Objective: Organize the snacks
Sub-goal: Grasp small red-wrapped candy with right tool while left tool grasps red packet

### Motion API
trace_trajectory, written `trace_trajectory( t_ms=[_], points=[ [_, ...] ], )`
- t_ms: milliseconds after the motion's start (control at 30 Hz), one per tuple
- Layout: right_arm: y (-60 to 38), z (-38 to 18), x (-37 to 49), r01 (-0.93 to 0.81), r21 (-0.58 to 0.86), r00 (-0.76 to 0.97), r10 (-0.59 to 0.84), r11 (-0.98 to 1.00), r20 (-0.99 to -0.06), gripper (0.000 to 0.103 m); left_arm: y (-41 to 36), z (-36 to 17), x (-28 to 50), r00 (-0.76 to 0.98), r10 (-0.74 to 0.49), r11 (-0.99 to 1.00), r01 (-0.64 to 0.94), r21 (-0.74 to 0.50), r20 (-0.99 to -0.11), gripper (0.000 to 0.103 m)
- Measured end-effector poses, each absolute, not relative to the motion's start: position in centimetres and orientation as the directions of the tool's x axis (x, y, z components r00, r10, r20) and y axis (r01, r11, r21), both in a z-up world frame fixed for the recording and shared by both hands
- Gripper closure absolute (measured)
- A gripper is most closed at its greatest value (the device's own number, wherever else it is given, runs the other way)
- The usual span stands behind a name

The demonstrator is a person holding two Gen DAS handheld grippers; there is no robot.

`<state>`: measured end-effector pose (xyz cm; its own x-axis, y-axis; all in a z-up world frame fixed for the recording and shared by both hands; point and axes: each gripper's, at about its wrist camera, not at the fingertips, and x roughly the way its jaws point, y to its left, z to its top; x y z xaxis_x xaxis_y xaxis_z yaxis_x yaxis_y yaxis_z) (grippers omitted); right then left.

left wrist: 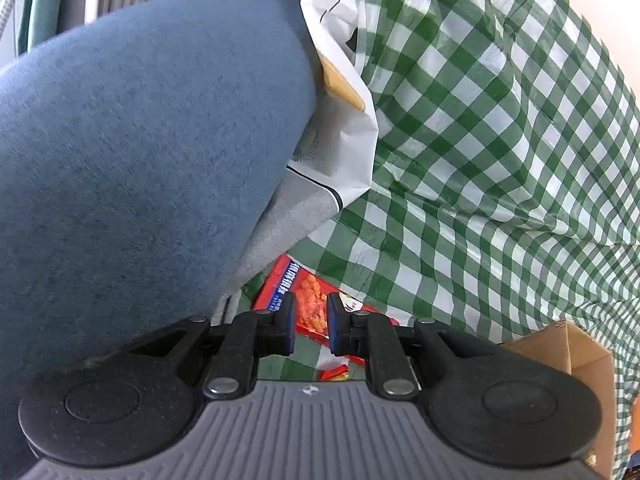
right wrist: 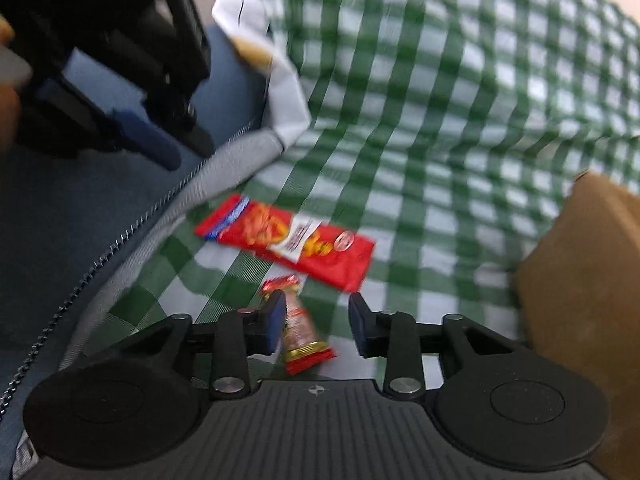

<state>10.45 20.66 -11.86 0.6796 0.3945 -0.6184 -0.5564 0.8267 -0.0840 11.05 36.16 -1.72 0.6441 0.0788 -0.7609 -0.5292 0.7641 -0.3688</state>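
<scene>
Right wrist view alone showed a small red packet (right wrist: pixel 305 330) between the parted right gripper (right wrist: pixel 317 326). Left gripper (left wrist: pixel 311 322) hovered narrowly open, gripping nothing, over the red snack bag (left wrist: pixel 308 300), its print unreadable.

Both cameras ride on handheld grippers, angled down at close range over a green checked cloth (left wrist: pixel 500 152). The left wrist view has a blue bag (left wrist: pixel 140 140) at ten o'clock. Both views share the large red snack packet (right wrist: pixel 284 236), white bag (right wrist: pixel 286 92) and cardboard box (right wrist: pixel 580 264) at three o'clock.

Blue bag (right wrist: pixel 60 220) blocks left; cardboard box (right wrist: pixel 580 280) right; checked cloth (right wrist: pixel 440 160) between open.
</scene>
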Motion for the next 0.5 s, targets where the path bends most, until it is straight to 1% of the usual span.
trace_trajectory(
  t_ms=[67, 133, 167, 200, 233, 333, 400, 500],
  points=[
    [21.4, -12.6, 11.2, -0.582, -0.078, 0.644, 0.4, 0.809, -0.652, 0.063, 36.1, -2.1, 11.5, 0.639, 0.068, 0.766, -0.525, -0.37, -0.766, 0.086],
    [21.6, -13.3, 11.6, -0.591, -0.089, 0.637, 0.396, 0.802, -0.662, 0.065, 36.0, -2.4, 12.0, 0.633, 0.053, 0.772, -0.517, -0.37, -0.772, 0.086],
    [21.3, -13.5, 11.6, -0.592, -0.083, 0.636, 0.402, 0.801, -0.658, 0.077, 36.0, -2.6, 12.3, 0.63, 0.041, 0.776, -0.509, -0.372, -0.775, 0.086],
    [20.9, -13.4, 11.6, -0.592, -0.074, 0.638, 0.41, 0.803, -0.652, 0.084, 36.0, -2.9, 12.6, 0.627, 0.026, 0.78, -0.499, -0.376, -0.778, 0.086],
    [20.4, -13.4, 11.4, -0.586, -0.077, 0.645, 0.407, 0.807, -0.646, 0.084, 35.9, -3.1, 12.9, 0.622, 0.011, 0.785, -0.49, -0.379, -0.783, 0.085],
    [18.7, -12.9, 11.4, -0.548, -0.056, 0.677, 0.403, 0.835, -0.616, 0.085, 35.3, -4.2, 14.2, 0.591, -0.032, 0.795, -0.473, -0.379, -0.806, 0.075],
    [17.3, -12.6, 11.0, -0.514, -0.056, 0.701, 0.382, 0.856, -0.603, 0.085, 35.1, -5.0, 14.9, 0.561, -0.047, 0.78, -0.497, -0.381, -0.826, 0.06],
    [15.4, -12.1, 10.8, -0.478, -0.066, 0.716, 0.345, 0.876, -0.606, 0.085, 35.3, -6.3, 15.5, 0.519, -0.063, 0.721, -0.567, -0.399, -0.852, 0.057]
  ],
)
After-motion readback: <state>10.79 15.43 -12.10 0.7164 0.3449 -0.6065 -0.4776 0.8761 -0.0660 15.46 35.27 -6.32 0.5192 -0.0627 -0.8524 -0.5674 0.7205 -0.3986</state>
